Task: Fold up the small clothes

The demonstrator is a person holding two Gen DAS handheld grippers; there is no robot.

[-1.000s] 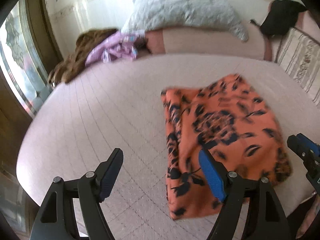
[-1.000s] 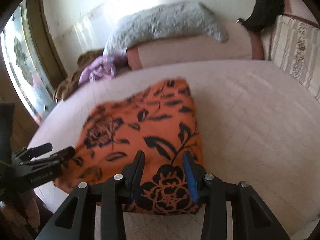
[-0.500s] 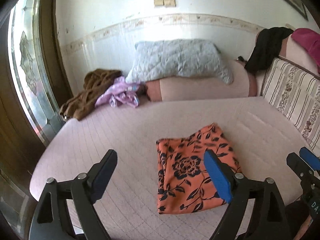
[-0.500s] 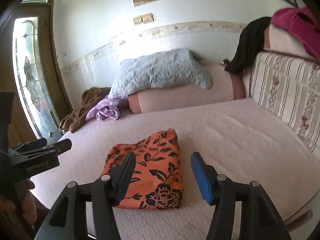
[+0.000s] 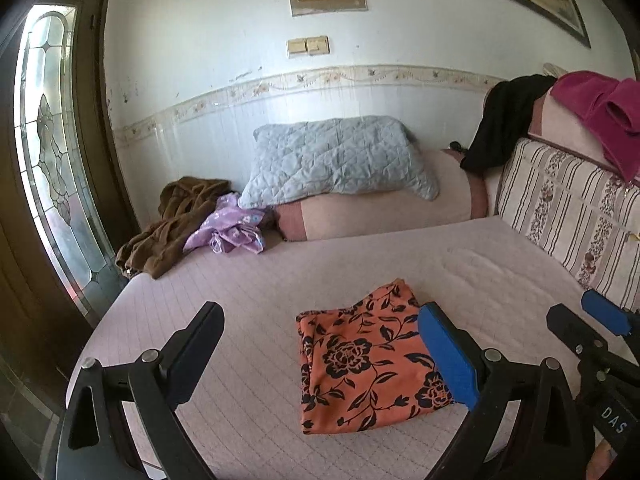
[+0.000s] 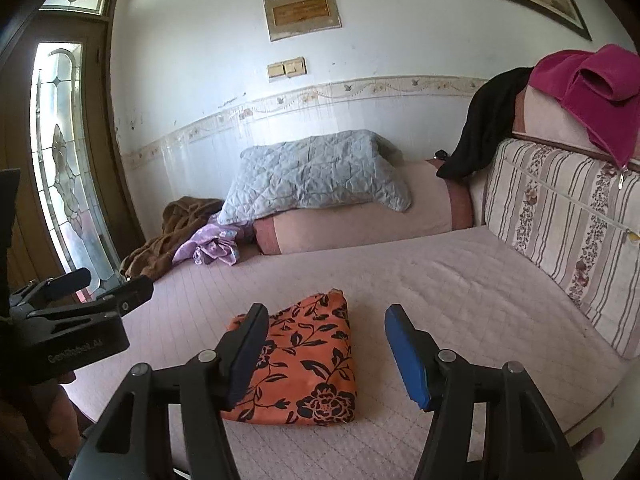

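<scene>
An orange cloth with a black flower print (image 5: 366,364) lies folded into a flat rectangle near the front edge of the pink bed (image 5: 248,280); it also shows in the right wrist view (image 6: 308,360). My left gripper (image 5: 320,356) is open and empty, held back above the front of the bed, left of the cloth. My right gripper (image 6: 324,352) is open and empty, held above and behind the cloth. Neither touches it. The right gripper also shows in the left wrist view (image 5: 592,324), and the left gripper in the right wrist view (image 6: 80,284).
A brown garment (image 5: 172,224) and a lilac garment (image 5: 230,230) lie crumpled at the bed's far left corner. A grey quilted pillow (image 5: 336,160) rests on a pink bolster (image 5: 384,212). A striped cushion (image 5: 568,216), black and magenta clothes stand at right. A glass door (image 5: 52,168) is left.
Both grippers have pulled back and up from the cloth, which now lies farther off. The right gripper opened from nearly shut over the cloth's edge.
</scene>
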